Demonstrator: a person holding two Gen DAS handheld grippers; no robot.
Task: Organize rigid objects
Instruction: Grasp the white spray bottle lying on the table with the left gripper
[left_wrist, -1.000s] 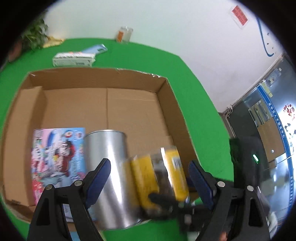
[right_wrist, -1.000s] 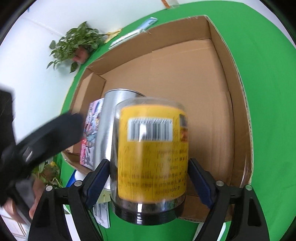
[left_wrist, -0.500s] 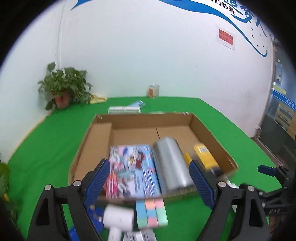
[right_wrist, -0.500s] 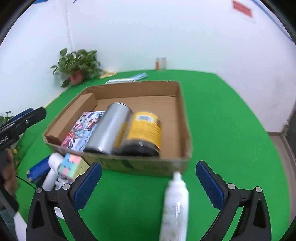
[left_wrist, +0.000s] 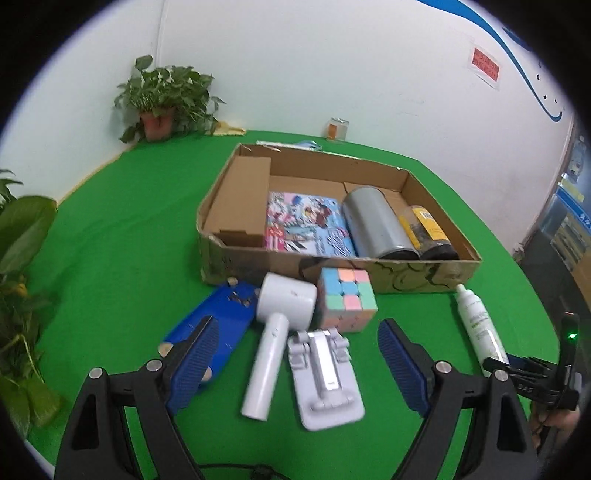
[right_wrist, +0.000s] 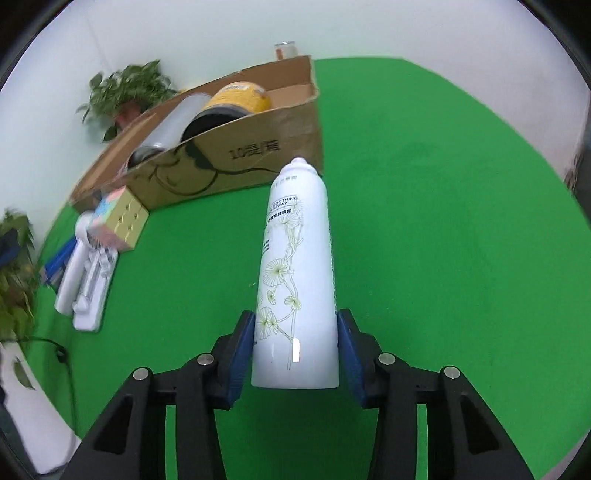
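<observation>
White spray bottle (right_wrist: 295, 280) between right hand-held gripper (right_wrist: 295, 350) pads

Left gripper (left_wrist: 297, 363) and right gripper (right_wrist: 295, 349): matte black plastic frames with triangular cut-outs, round silver screw heads at the pivots, and ribbed blue rubber pads (left_wrist: 195, 360) lining each finger. A small green indicator light (left_wrist: 572, 336) glows on the right unit.
</observation>
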